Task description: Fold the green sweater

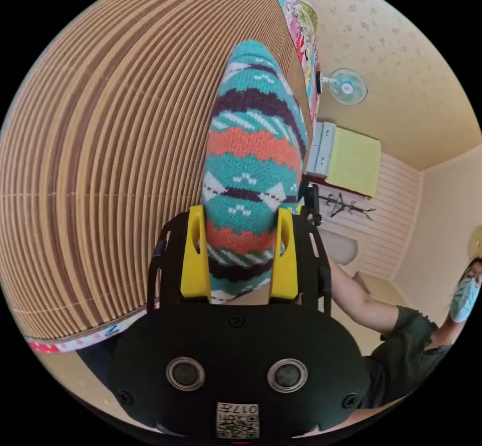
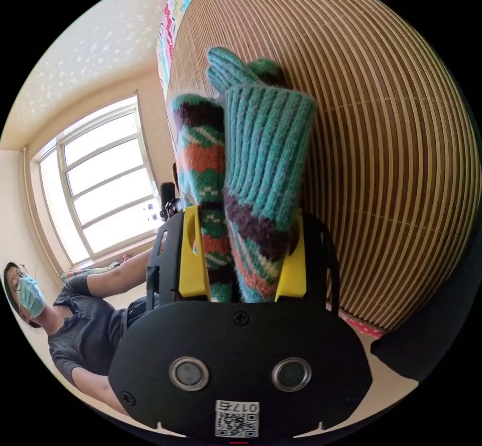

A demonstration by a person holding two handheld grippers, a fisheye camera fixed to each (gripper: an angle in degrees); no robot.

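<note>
Green patterned sweater (image 1: 251,164) gripped in both claws over a striped bamboo mat (image 1: 100,164).

In the left gripper view the left claw (image 1: 240,252) is clenched on a banded fold of the knit, which runs up toward 12 o'clock across the mat. In the right gripper view the right claw (image 2: 244,257) clamps a bunched fold with the ribbed cuff (image 2: 268,139) standing above it. A wall fan (image 1: 347,86) sits at 2 o'clock in the left gripper view; a window (image 2: 100,185) at 9 o'clock in the right.
</note>
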